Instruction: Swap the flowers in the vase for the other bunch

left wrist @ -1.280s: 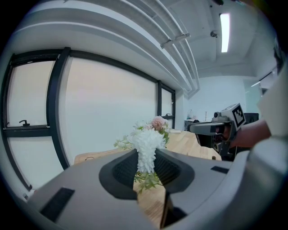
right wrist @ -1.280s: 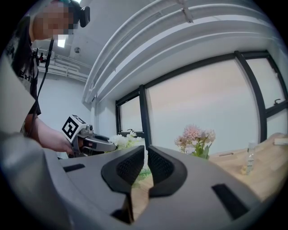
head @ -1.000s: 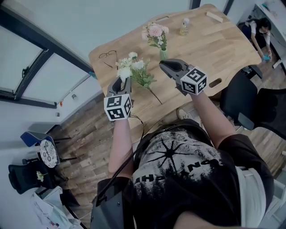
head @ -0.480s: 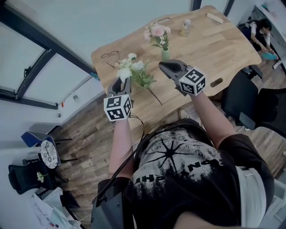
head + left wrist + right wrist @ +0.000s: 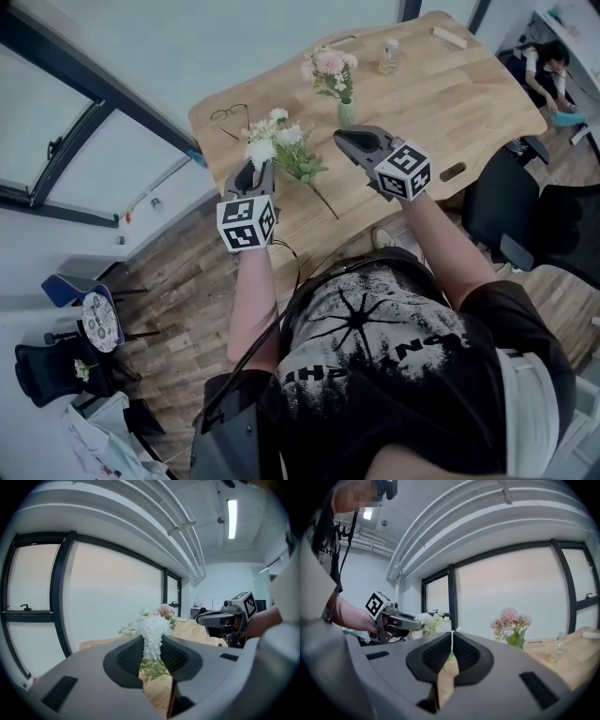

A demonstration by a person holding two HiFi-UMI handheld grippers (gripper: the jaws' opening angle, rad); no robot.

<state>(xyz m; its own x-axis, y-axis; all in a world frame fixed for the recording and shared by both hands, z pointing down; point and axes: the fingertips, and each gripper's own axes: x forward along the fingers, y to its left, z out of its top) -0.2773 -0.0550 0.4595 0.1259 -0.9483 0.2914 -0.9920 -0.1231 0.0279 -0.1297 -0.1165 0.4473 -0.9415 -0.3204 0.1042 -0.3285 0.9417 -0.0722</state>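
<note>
A bunch of pink flowers (image 5: 328,70) stands in a small green vase (image 5: 344,113) near the table's middle. A second bunch, white flowers (image 5: 274,139) with green leaves, lies on the wooden table (image 5: 441,89), its stem running toward the near edge. My left gripper (image 5: 253,171) is at the white heads with its jaws partly apart. A white flower (image 5: 152,630) shows in the gap, and no pad visibly presses on it. My right gripper (image 5: 343,139) hovers just short of the vase, shut and empty, with the pink flowers (image 5: 509,623) ahead to its right.
A pair of glasses (image 5: 225,114) lies at the table's left corner. A small bottle (image 5: 389,56) and a wooden block (image 5: 450,36) sit at the far side. Black office chairs (image 5: 511,216) stand to the right. Another person (image 5: 548,61) is at the back right.
</note>
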